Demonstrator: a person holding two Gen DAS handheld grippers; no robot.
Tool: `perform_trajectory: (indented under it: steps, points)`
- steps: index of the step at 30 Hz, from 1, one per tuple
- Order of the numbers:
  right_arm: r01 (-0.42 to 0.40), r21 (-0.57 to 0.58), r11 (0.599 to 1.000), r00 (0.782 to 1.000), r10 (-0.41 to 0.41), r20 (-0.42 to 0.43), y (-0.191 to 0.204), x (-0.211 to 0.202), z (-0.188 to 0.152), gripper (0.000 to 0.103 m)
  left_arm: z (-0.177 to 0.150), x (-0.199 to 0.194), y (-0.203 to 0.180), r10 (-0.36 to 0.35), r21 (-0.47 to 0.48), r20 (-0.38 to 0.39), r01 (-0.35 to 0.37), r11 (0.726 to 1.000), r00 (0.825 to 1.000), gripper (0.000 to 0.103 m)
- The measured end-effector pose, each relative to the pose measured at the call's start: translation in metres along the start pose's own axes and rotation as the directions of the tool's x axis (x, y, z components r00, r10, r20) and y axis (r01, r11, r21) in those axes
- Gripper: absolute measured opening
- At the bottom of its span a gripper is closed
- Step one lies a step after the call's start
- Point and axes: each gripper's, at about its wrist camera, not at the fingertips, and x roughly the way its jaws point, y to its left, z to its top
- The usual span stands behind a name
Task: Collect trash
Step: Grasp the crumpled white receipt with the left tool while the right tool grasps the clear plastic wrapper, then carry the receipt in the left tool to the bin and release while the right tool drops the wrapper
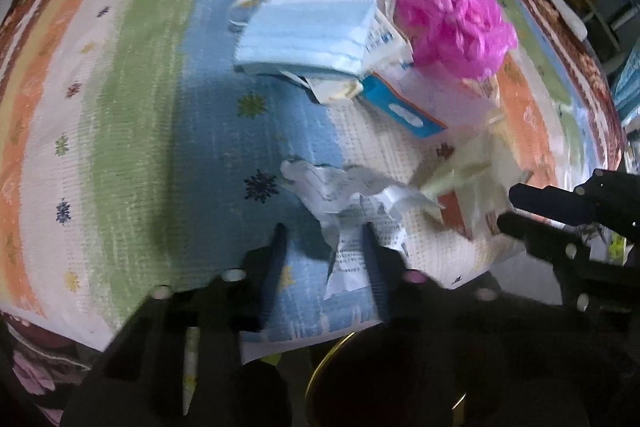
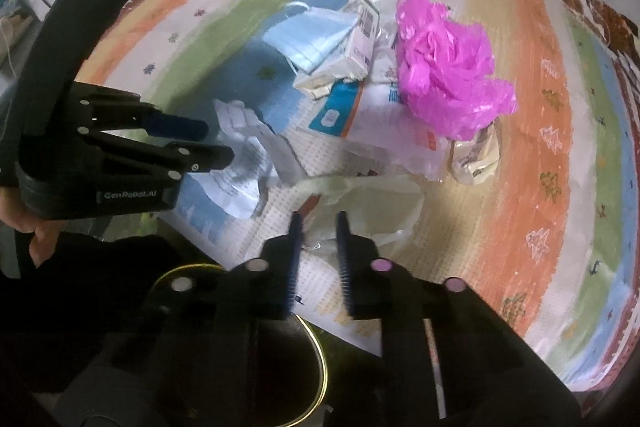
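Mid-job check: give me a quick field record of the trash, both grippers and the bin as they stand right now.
surface: striped pastel tablecloth
left gripper: open, jaws astride crumpled white printed paper, not clamped
right gripper: part open, jaws astride clear plastic wrapper; grip unclear
pile behind: blue pleated face mask, crumpled pink plastic bag, blue-and-white flat packet, small white carton
bin: dark round container with gold rim, below the table edge, under both grippers
blur: strong, small print unreadable

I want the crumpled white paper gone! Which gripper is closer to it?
Left. The left gripper has its fingers around the crumpled white paper; the right gripper sits beside it, at clear plastic.
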Motion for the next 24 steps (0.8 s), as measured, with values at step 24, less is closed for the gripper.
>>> perform_trajectory:
  steps: [24]
  points:
    - [-0.029, 0.094, 0.995, 0.988, 0.014, 0.153, -0.004, -0.063, -0.005, 0.000, -0.004, -0.073, -0.008, -0.052, -0.041, 0.166, 0.059, 0.997, 0.985, 0.005]
